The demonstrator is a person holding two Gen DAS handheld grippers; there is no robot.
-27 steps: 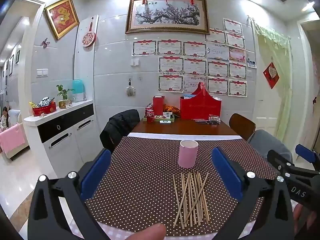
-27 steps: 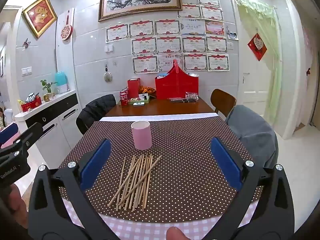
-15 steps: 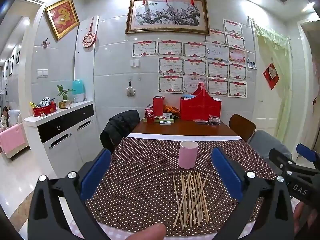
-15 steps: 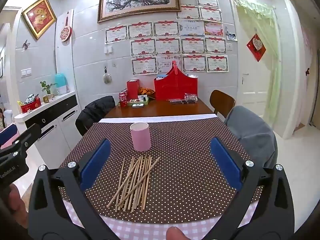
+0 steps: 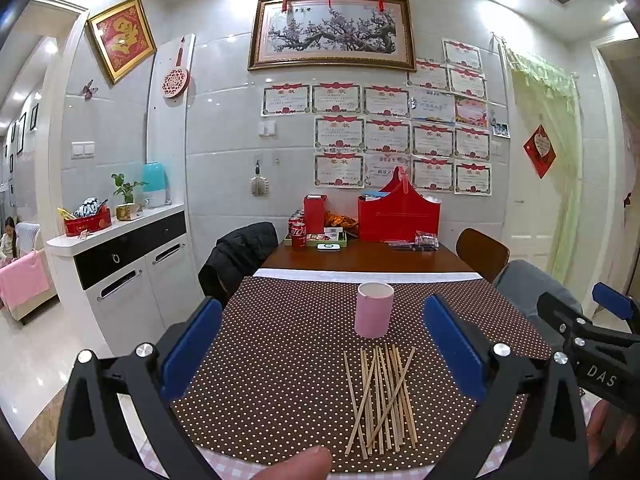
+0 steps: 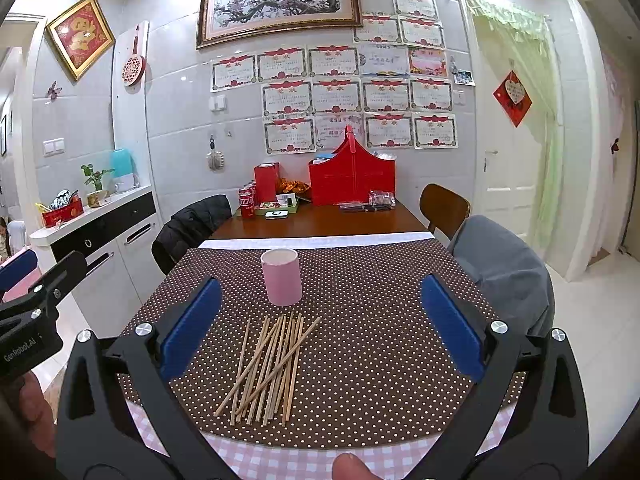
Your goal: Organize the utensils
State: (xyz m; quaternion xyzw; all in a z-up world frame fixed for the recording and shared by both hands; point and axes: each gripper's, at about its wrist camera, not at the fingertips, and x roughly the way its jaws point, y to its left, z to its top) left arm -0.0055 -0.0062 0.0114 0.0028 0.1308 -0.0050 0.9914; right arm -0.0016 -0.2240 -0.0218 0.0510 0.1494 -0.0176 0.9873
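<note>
Several wooden chopsticks (image 5: 380, 396) lie in a loose pile on the brown dotted tablecloth (image 5: 280, 360), near its front edge. A pink cup (image 5: 374, 315) stands upright just behind them. The pile (image 6: 272, 364) and the cup (image 6: 281, 276) also show in the right wrist view. My left gripper (image 5: 320, 344) is open and empty, held above the table's front edge, left of the pile. My right gripper (image 6: 320, 324) is open and empty, held right of the pile. Each gripper shows at the edge of the other's view.
A red basket (image 5: 398, 216), red box, soda cans (image 5: 298, 234) and small items stand at the table's far end. A chair with a black jacket (image 5: 240, 256) is at the left, a brown chair (image 5: 482, 252) and a grey-draped one at the right. A white cabinet (image 5: 128, 264) lines the left wall.
Both grippers stay open and almost still. The right wrist view has drifted slightly, so the cup and chopsticks sit a little further left in it.
</note>
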